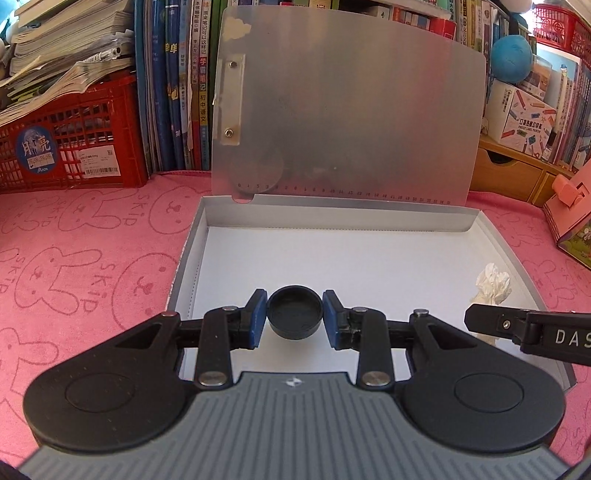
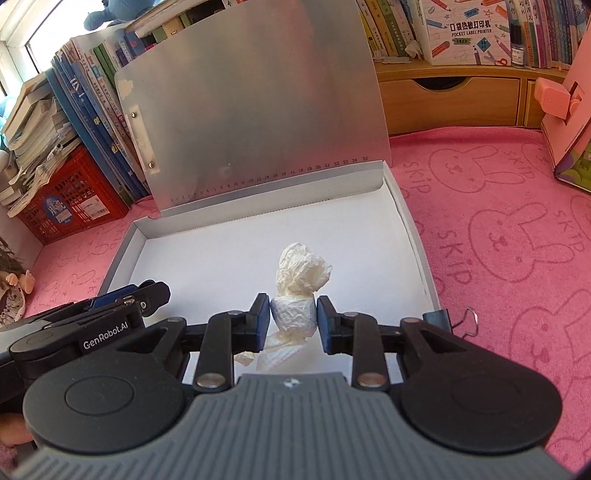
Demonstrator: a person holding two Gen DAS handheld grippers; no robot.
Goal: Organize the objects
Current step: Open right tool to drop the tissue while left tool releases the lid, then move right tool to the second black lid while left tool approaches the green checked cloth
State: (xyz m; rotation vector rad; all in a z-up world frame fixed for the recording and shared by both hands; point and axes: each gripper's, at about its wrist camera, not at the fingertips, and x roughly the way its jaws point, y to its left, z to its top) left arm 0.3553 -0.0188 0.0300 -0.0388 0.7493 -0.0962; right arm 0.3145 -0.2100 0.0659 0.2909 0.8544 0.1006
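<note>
Left wrist view: my left gripper is clenched on one black cap, blue pads touching it at 9 and 3; cap hangs over the near part of the gray box, whether it touches the white floor I can't tell; box is open, translucent lid standing upright at 12; inside the box I count one crumpled tissue at 3, nothing else showing on the white floor; right gripper's finger pokes in at 3, just beside the tissue; one red crate at 10 with stacked papers, a row of books at 11, all on the pink bunny cloth.

Right wrist view: my right gripper is grasping the same tissue at its lower end, pads pressed on both sides; tissue stands above the box floor, loose ends trailing toward 6; left gripper sits at 9 over the box's near left corner, its jaws not readable here; one black binder clip at 3, at the box's near right corner; one label printer carton at 1.
</note>
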